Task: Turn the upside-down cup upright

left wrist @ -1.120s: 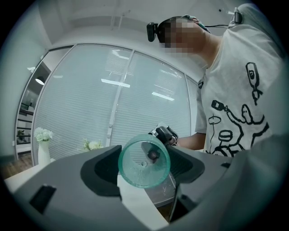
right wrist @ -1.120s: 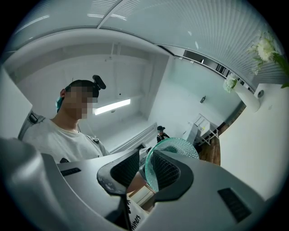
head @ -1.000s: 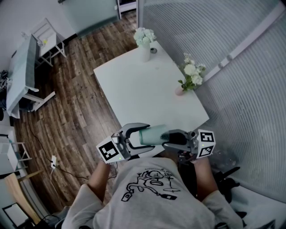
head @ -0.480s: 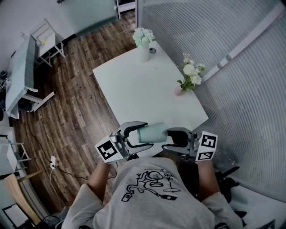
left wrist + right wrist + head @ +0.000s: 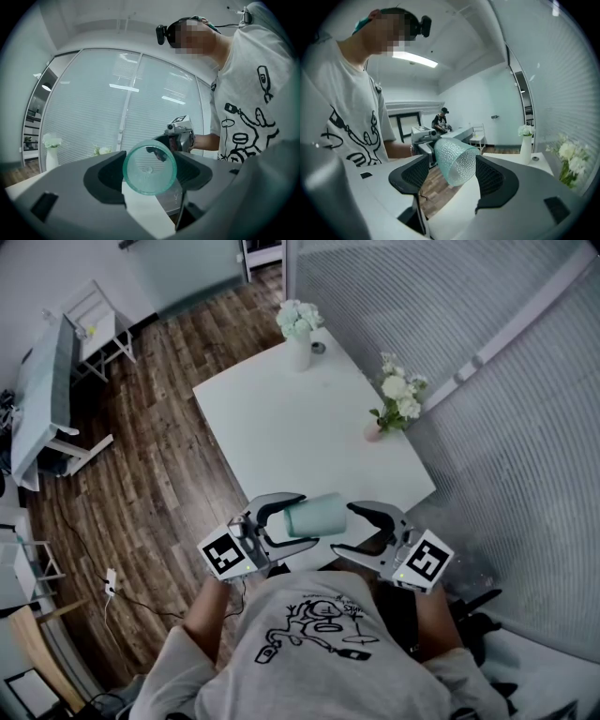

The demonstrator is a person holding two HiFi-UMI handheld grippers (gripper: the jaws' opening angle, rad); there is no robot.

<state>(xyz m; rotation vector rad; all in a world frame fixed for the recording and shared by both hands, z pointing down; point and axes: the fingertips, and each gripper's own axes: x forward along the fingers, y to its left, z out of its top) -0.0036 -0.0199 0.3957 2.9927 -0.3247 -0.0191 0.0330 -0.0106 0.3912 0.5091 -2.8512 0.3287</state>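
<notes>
Cup (image 5: 317,515): teal textured glass, lying level in the air.
Left tool (image 5: 296,521): clamped on cup.
Right tool (image 5: 349,528): jaws just opened, cup's end between them, released.

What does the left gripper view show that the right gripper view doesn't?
Left gripper view only: the cup's open mouth facing the camera, clamped in the left gripper, with the window blinds behind.
Right gripper view only: the cup's dimpled outside and closed base at the tips of the right gripper, whose jaws have just been opening and don't grip it. It also shows a second person at a desk and a white chair.
Both: the cup, the wearer's printed shirt, the white vase of flowers, and the other gripper beyond the cup.
</notes>
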